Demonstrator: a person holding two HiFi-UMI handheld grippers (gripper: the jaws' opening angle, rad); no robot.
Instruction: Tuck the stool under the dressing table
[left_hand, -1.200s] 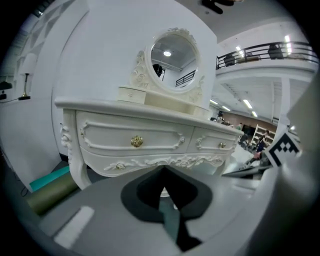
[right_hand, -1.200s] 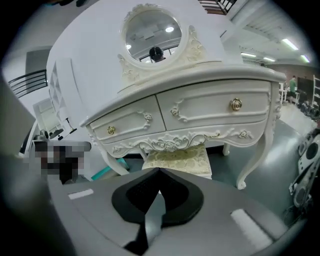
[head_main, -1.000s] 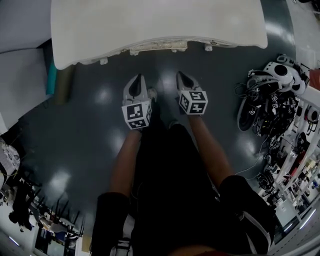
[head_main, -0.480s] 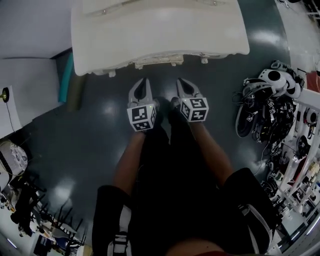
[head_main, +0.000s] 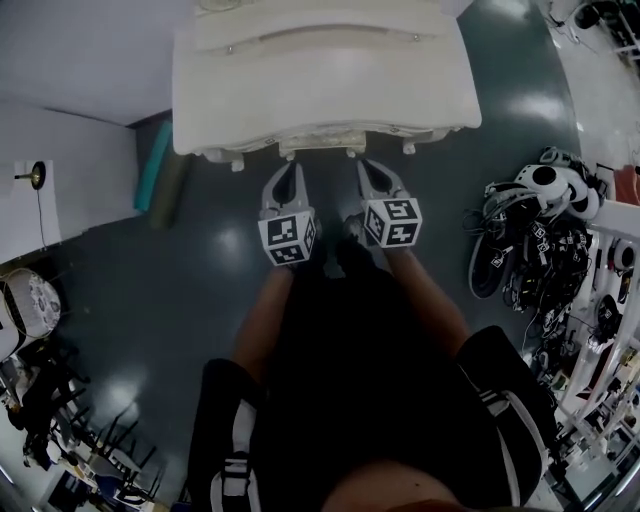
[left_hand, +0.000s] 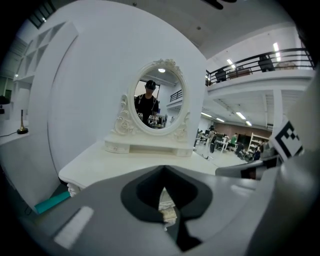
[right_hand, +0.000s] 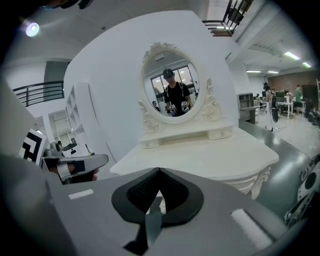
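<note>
The white dressing table (head_main: 320, 90) stands ahead of me, seen from above in the head view. Its carved oval mirror (left_hand: 159, 97) faces both gripper views and also shows as the mirror (right_hand: 172, 85). No stool shows in any view. My left gripper (head_main: 290, 168) and right gripper (head_main: 364, 166) are side by side, with their tips at the table's front edge. Both are shut and hold nothing. In the left gripper view the left gripper (left_hand: 164, 176) points at the table top (left_hand: 115, 165). The right gripper (right_hand: 159, 174) points at the table top (right_hand: 225, 155).
A heap of headsets and cables (head_main: 540, 215) lies on the dark floor at the right, beside a rack. A teal object (head_main: 152, 165) leans by the table's left end, against the white wall (head_main: 60, 140). The person's dark trousers (head_main: 340, 390) fill the lower middle.
Both grippers have risen together and now reach the table's front edge in the head view. The table looks smaller and more of its top shows. The jaws stayed shut.
</note>
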